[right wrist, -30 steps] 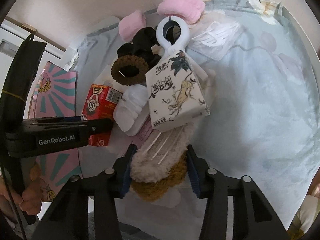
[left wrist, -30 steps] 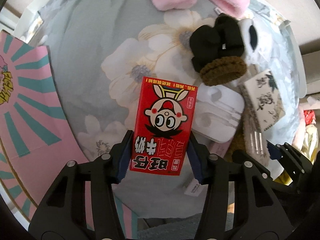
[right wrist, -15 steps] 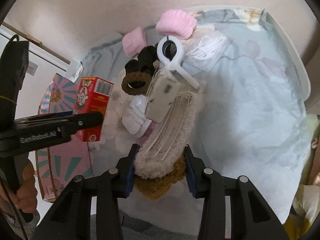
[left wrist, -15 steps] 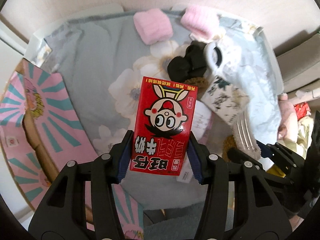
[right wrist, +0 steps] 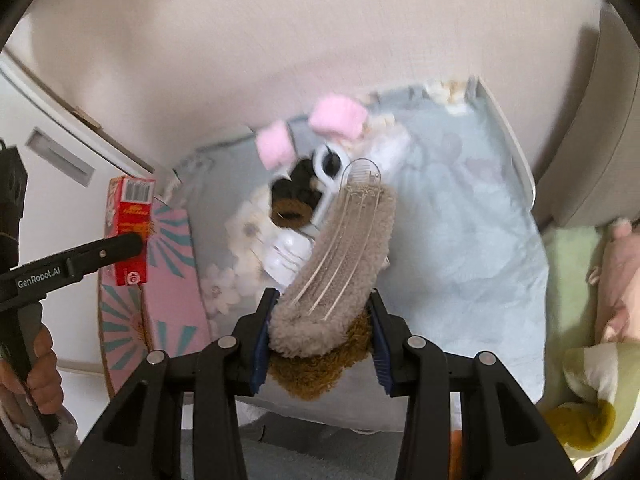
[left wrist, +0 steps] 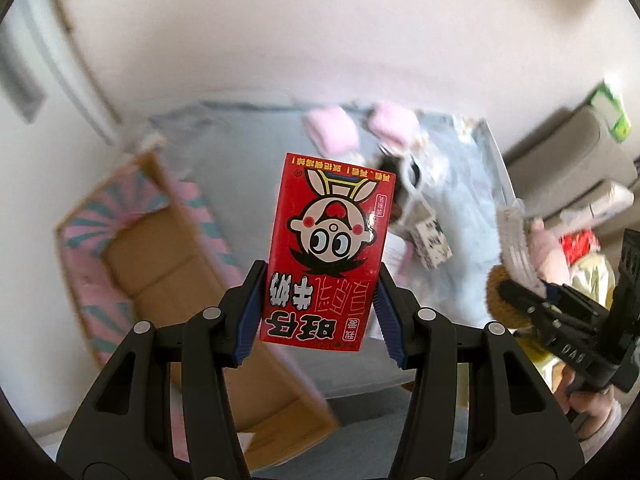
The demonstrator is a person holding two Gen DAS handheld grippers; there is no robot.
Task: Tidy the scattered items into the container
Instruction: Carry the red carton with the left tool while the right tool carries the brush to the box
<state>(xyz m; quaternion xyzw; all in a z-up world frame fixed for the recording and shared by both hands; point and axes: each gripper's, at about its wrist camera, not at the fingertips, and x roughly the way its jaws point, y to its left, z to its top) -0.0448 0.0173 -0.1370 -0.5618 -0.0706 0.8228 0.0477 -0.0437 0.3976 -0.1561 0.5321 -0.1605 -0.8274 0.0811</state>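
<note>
My left gripper (left wrist: pixel 320 312) is shut on a red milk carton (left wrist: pixel 328 252) with a cartoon face, held high above the bed. The carton also shows in the right wrist view (right wrist: pixel 130 232), over the pink-and-teal cardboard box (right wrist: pixel 168 280). In the left wrist view the open box (left wrist: pixel 160 264) lies below and to the left. My right gripper (right wrist: pixel 320 332) is shut on a fuzzy beige and brown hair clip (right wrist: pixel 336 268), lifted above the floral sheet (right wrist: pixel 460 232). My right gripper also shows in the left wrist view (left wrist: pixel 516 292).
On the sheet lie two pink fuzzy items (right wrist: pixel 340 116), black and brown scrunchies (right wrist: pixel 292 200), a white clip (right wrist: pixel 328 168), a white plastic case (right wrist: pixel 286 256) and a small printed box (left wrist: pixel 432 240). Plush toys and bedding (right wrist: pixel 580 320) sit at the right. A wall stands behind.
Both grippers have risen well above the bed with their items. The left one has swung toward the cardboard box. The printed box no longer rests on the hair clip.
</note>
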